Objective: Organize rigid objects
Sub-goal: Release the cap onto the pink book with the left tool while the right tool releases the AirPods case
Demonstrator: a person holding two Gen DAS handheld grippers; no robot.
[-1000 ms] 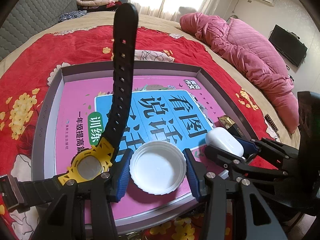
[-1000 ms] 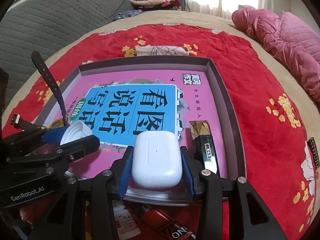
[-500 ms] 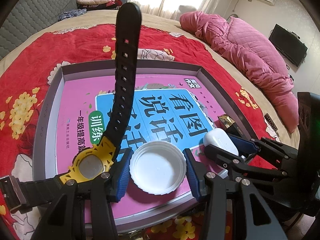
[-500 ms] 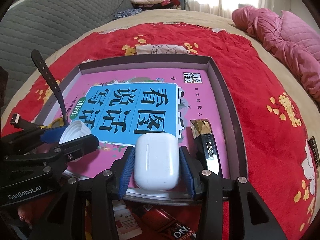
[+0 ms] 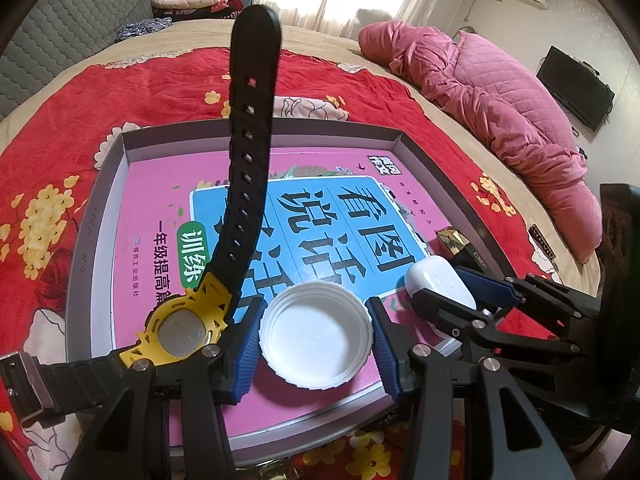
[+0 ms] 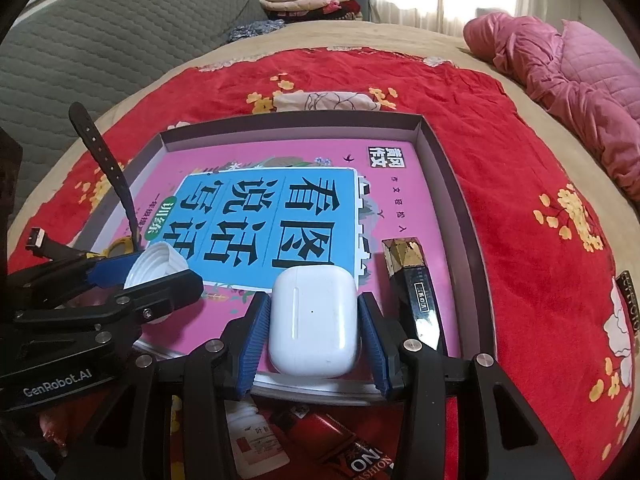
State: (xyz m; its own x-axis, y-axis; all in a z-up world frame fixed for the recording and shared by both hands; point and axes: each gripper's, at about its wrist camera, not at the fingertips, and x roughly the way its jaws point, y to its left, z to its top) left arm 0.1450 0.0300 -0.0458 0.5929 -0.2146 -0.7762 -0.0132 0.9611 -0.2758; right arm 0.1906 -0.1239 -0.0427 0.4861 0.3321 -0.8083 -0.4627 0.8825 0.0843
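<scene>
A grey box lid (image 5: pixel 100 208) (image 6: pixel 448 160) lies on the red bedspread with a pink and blue book inside. My left gripper (image 5: pixel 316 336) is shut on a white plastic cap (image 5: pixel 316 336), held over the book's near edge. A black and yellow watch (image 5: pixel 188 320) rests against its left finger, strap standing up. My right gripper (image 6: pixel 312 328) has opened slightly around a white earbud case (image 6: pixel 314 320), which rests on the book at the lid's near edge; small gaps show at both pads. The case (image 5: pixel 438 280) and cap (image 6: pixel 154 264) each show in the other view.
A black and gold lighter-like bar (image 6: pixel 412 280) lies in the lid right of the case. A small white bottle (image 6: pixel 256 436) and a red packet (image 6: pixel 340 444) lie on the bedspread below the lid. A pink quilt (image 5: pixel 500 92) lies at the far right.
The right gripper has lowered the earbud case onto the book and its pads have parted from it. The left gripper holds the cap nearly still.
</scene>
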